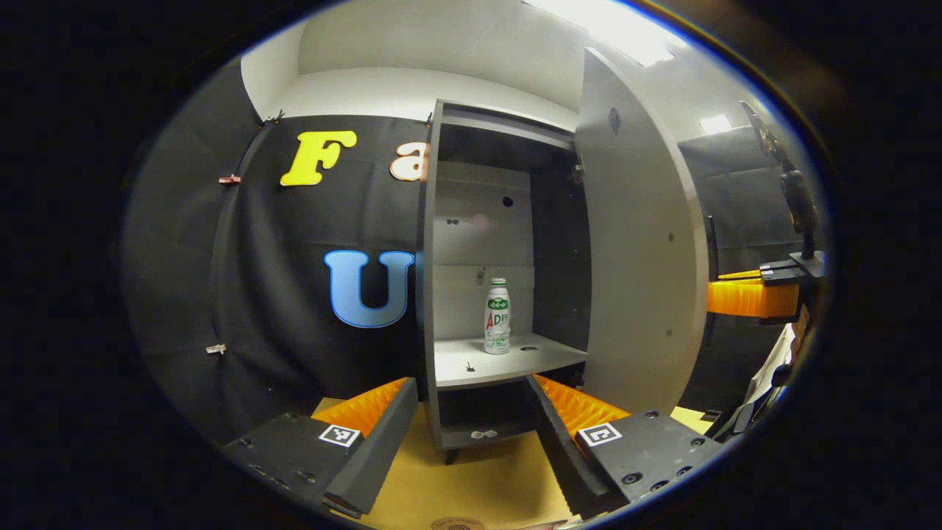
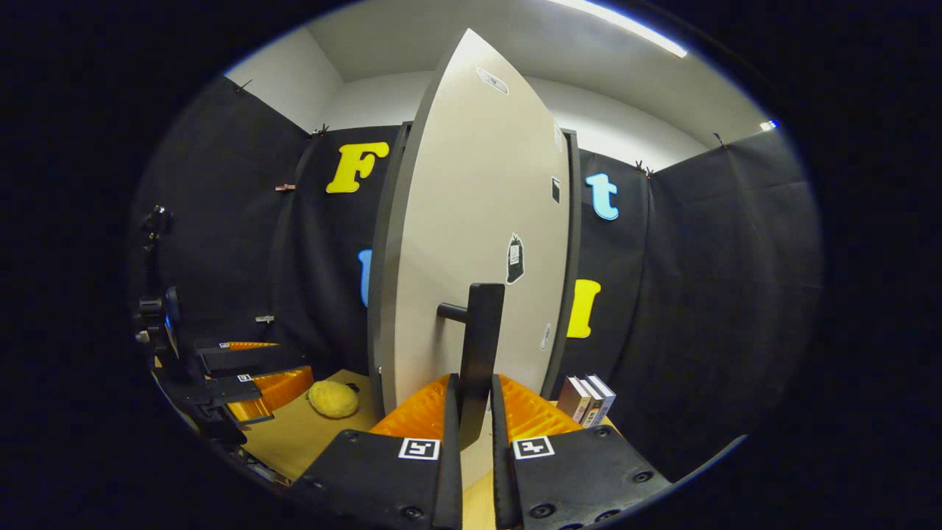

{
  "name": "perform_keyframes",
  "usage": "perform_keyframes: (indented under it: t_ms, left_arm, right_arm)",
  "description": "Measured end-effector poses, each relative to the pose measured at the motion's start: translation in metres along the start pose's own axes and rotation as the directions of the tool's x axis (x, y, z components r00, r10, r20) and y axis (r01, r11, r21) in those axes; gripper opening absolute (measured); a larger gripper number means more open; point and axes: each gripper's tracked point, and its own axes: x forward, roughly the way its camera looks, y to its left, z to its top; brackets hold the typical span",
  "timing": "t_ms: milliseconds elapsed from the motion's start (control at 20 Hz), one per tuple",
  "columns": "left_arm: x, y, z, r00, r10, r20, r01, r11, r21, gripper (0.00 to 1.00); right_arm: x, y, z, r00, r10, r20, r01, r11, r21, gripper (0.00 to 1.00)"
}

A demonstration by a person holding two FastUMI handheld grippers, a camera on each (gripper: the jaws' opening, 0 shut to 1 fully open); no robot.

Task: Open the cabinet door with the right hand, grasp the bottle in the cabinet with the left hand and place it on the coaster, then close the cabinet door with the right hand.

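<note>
The cabinet (image 1: 429,243) stands with its door (image 1: 640,243) swung wide to the right. A small white bottle (image 1: 497,316) with a green cap stands upright on the middle shelf (image 1: 471,364). My left gripper (image 1: 472,385) is open a short way in front of the shelf, nothing between its fingers. In the right gripper view, the door (image 2: 478,221) is close ahead, and my right gripper (image 2: 475,394) is shut on its dark vertical handle (image 2: 480,346). A round coaster (image 1: 458,524) peeks in at the bottom edge on the wooden table.
My right gripper (image 1: 751,298) also shows past the door's edge in the left gripper view. On the table (image 2: 294,434) lie a yellow lumpy object (image 2: 333,398) left of the door and a few books (image 2: 586,398) upright to its right. My left gripper (image 2: 250,375) is at the far left.
</note>
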Motion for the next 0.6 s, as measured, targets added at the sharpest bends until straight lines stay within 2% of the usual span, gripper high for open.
perform_keyframes:
  t_ms: [150,200,400,600]
  left_arm:
    - [0.009,-0.011,-0.004,1.0,-0.017,-0.016,0.017,1.0,0.006,0.92]
    - [0.013,-0.015,-0.006,1.0,-0.022,-0.022,0.022,1.0,0.009,0.92]
    - [0.022,-0.025,-0.005,0.999,-0.024,-0.03,0.024,1.0,0.007,0.92]
    - [0.032,-0.028,0.0,1.0,-0.021,-0.023,0.021,1.0,0.013,0.92]
  right_arm:
    - [-0.006,-0.021,-0.019,0.997,-0.058,-0.05,0.055,0.997,-0.056,0.2]
    - [-0.007,-0.027,-0.01,0.998,-0.066,-0.02,0.064,0.996,-0.055,0.2]
    - [-0.005,-0.05,-0.012,0.995,-0.09,-0.031,0.091,0.995,0.031,0.17]
    - [-0.008,-0.084,-0.017,0.985,-0.159,-0.065,0.165,0.981,0.098,0.15]
